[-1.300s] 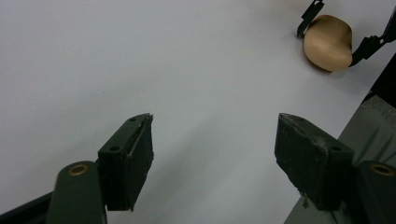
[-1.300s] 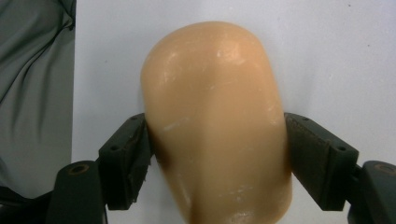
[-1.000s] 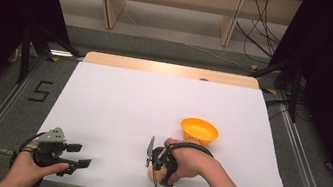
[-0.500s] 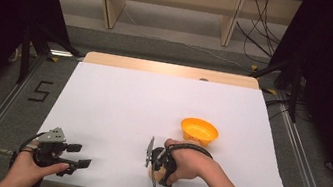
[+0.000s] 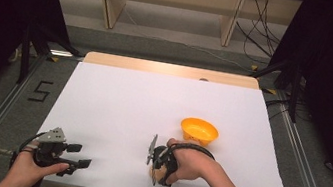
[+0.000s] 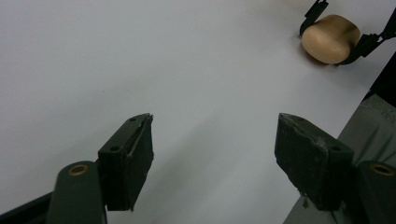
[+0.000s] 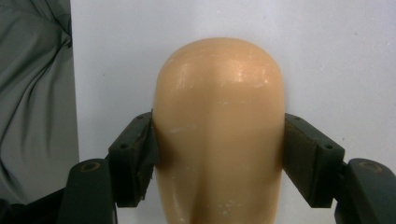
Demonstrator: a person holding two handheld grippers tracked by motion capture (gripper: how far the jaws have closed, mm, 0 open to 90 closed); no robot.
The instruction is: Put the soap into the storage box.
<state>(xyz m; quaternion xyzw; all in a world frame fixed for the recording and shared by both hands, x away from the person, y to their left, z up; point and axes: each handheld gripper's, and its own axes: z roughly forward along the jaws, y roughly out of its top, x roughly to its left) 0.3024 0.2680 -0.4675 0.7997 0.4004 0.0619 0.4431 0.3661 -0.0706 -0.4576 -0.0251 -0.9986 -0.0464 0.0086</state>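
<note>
The step in hand appears to be the grasp. The right hand-held gripper point(image 5: 155, 165) sits low at the near edge of the white-covered desk point(image 5: 127, 107), and its two black jaws press against both flanks of a smooth, rounded, tan bun-shaped object point(image 7: 219, 130). In the right gripper view the pads touch the object's sides with no gap, so it is pinched between them, though it seems to rest on the desk surface rather than hang clear of it. The left gripper view shows the same tan object point(image 6: 330, 38) far off, bracketed by the other gripper's jaws near the desk's edge.

The left hand-held gripper point(image 5: 78, 156) rests near the front left corner of the desk, well apart from the object. Its jaws stand spread wide with nothing but bare white surface between them, and it looks idle.

A shallow, round orange plastic bowl point(image 5: 199, 130) stands just beyond the right hand, near the grasped object but not touching it. Its interior looks empty, with no contents visible from the high view.

The likely next move is to lift the tan object straight up with a firm but gentle pinch, since its rounded, glossy sides could slip, then carry it the short way forward and right, over the bowl's rim, before letting go.
</note>
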